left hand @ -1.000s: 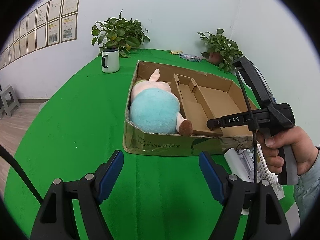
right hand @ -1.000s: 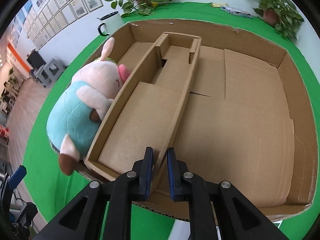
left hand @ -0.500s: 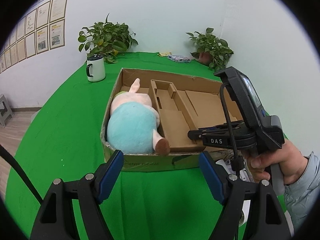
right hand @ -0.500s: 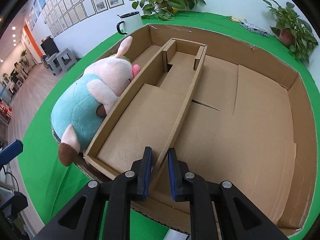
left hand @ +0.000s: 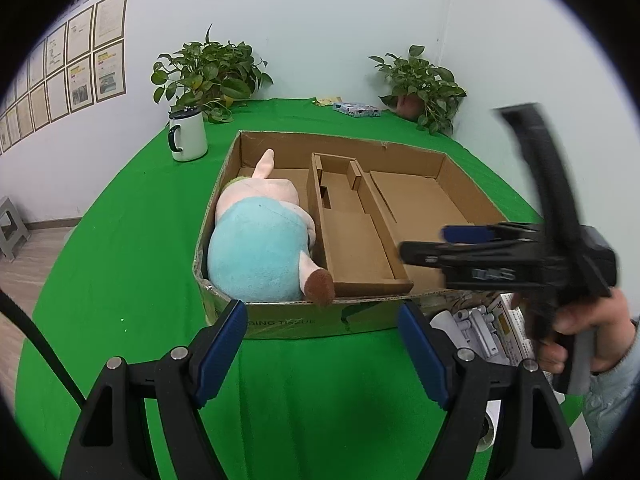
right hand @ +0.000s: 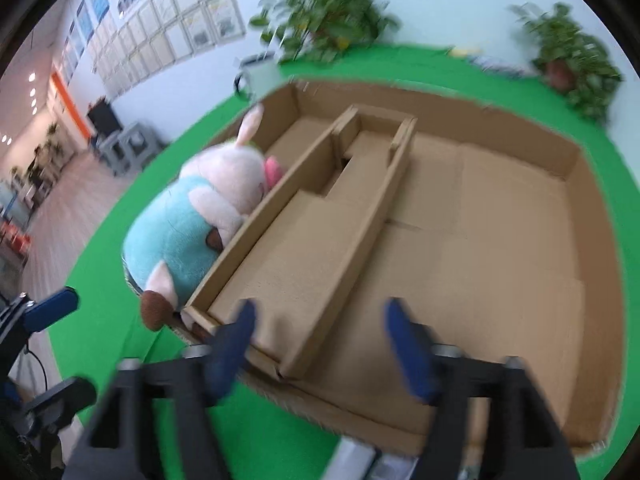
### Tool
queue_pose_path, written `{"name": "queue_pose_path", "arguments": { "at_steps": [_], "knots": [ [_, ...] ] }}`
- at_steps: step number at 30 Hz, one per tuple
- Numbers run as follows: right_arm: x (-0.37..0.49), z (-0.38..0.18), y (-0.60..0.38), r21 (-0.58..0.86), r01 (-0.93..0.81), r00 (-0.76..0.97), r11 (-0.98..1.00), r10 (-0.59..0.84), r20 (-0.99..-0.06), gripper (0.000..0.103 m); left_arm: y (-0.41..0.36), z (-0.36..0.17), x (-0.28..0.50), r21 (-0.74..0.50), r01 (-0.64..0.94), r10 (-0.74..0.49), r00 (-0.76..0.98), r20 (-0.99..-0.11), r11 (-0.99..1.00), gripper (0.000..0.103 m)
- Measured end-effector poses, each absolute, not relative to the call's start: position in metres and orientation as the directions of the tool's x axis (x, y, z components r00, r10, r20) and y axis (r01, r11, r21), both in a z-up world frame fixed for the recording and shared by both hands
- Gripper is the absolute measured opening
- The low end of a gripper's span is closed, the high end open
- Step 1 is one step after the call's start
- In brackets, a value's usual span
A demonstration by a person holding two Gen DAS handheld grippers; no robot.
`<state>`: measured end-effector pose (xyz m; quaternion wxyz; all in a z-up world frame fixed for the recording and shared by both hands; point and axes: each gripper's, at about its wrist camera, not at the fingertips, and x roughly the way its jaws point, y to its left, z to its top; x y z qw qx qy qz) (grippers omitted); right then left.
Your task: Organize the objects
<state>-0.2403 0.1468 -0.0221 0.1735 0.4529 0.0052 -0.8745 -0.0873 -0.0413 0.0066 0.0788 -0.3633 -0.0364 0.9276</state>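
Note:
A shallow cardboard box lies on the green table. A pink and blue plush pig lies in its left compartment, also in the right wrist view. A cardboard divider tray sits in the middle. My left gripper is open and empty, in front of the box's near wall. My right gripper is open and empty, just above the divider's near end; it also shows in the left wrist view. White packaged items lie on the table by the box's near right corner.
A white mug stands at the far left beside a potted plant. A second plant and a small packet are at the far edge. Green cloth lies left of the box.
My right gripper has opened and let go of the divider wall, and pulled back slightly; its view is blurred by motion. My left gripper has come closer to the box.

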Motion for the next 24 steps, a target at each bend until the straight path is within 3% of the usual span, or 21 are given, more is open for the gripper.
{"name": "queue_pose_path", "arguments": {
  "at_steps": [5,11,16,20,24],
  "knots": [
    [-0.158,-0.004,0.176,0.091,0.266,-0.627,-0.960,-0.244,-0.740,0.083,-0.042,-0.002,-0.089,-0.134,-0.115,0.176,-0.708,-0.684,-0.984,0.077],
    [-0.074,-0.034,0.168,0.115,0.318,-0.562,-0.941,-0.285,-0.777,0.083,-0.029,0.010,-0.109,-0.108,-0.149,0.183,-0.714,-0.676,-0.983,0.078],
    [-0.062,-0.047,0.170,0.213,0.309,-0.534,-0.927,-0.354,-0.768,0.083,0.001,0.026,-0.139,-0.082,-0.245,0.234,-0.699,-0.675,-0.966,0.078],
    [-0.065,-0.044,0.166,0.224,0.321,-0.546,-0.920,-0.373,-0.750,0.083,0.032,0.016,-0.168,-0.081,-0.313,0.271,-0.632,-0.726,-0.946,0.077],
    [-0.073,-0.043,0.167,0.257,0.332,-0.540,-0.908,-0.406,-0.737,0.083,0.048,-0.015,-0.191,-0.157,-0.299,0.297,-0.511,-0.807,-0.941,0.075]
  ]
}}
